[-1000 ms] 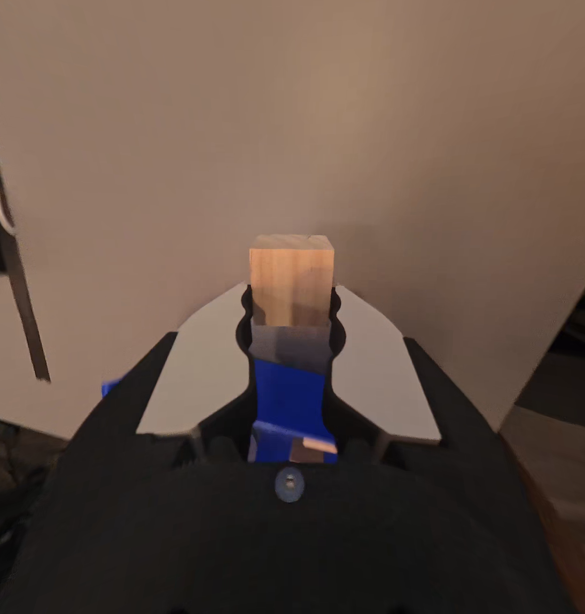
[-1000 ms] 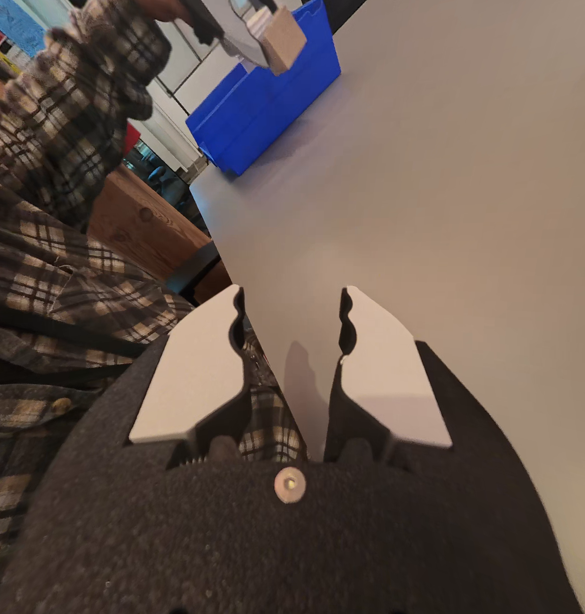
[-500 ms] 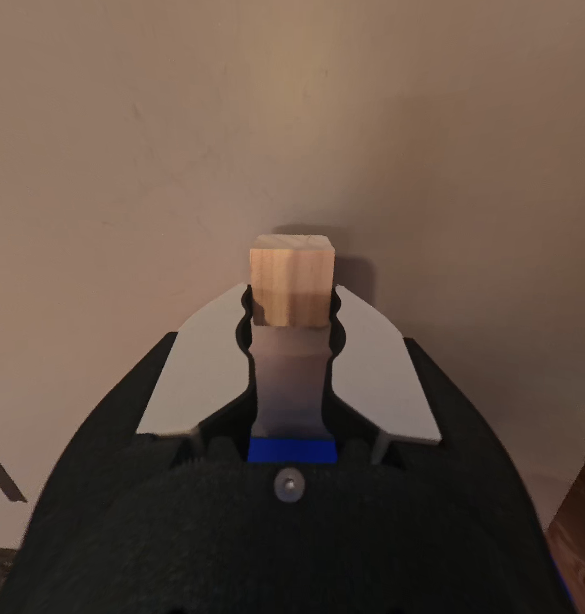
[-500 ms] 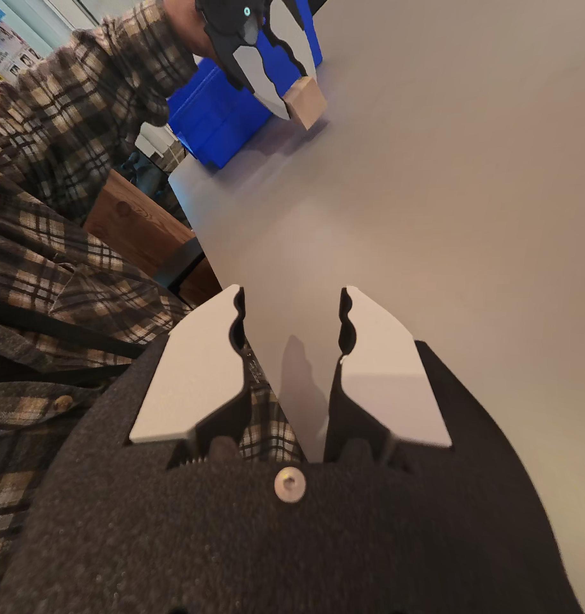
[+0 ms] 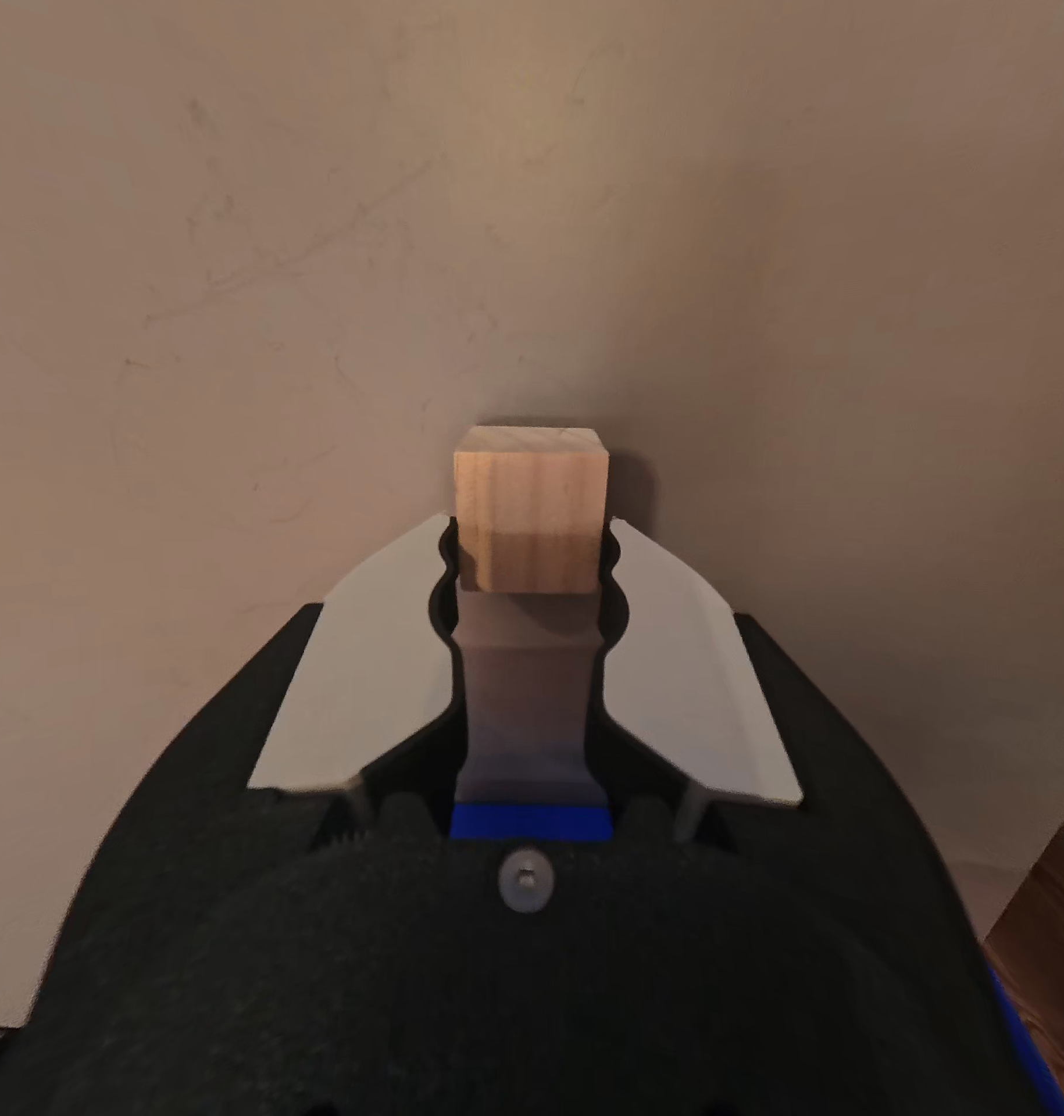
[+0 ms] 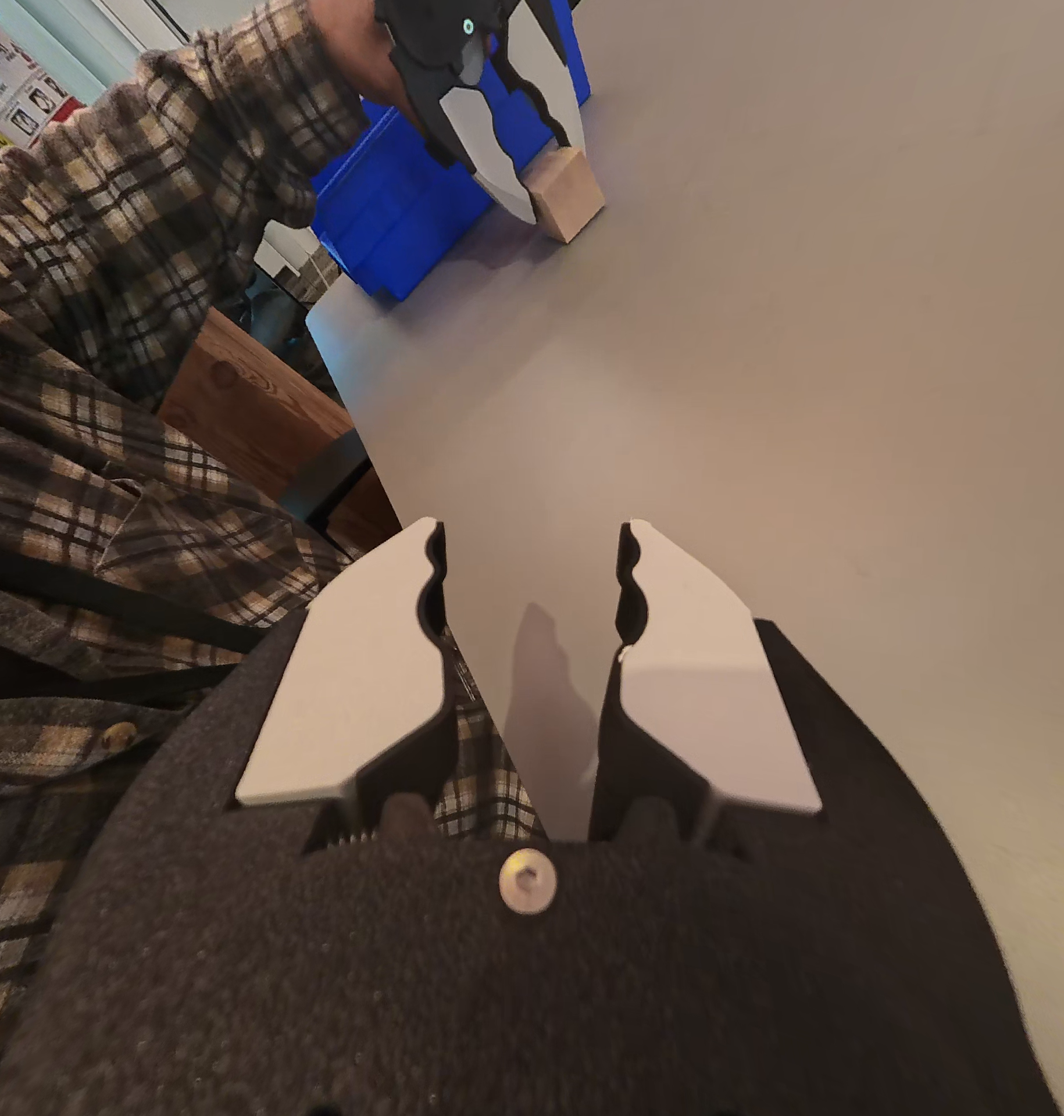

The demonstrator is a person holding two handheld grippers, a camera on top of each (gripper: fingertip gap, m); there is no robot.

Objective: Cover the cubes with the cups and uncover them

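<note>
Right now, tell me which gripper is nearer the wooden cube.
Left. The left gripper is shut on the wooden cube, set down by the blue bin. The right gripper hangs open, far across the table.

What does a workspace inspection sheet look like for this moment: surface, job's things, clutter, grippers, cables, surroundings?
Surface: grey table, faint scuffs, mostly bare.
Job's things: one wooden cube touching or just above the table beside a blue bin; no cups seen.
Clutter: nothing seen.
Grippers: left gripper shut on the wooden cube; right gripper open, empty, over the table's near edge.
Cables: nothing seen.
Surroundings: plaid sleeve, wooden furniture beside the table, posters far left.
</note>
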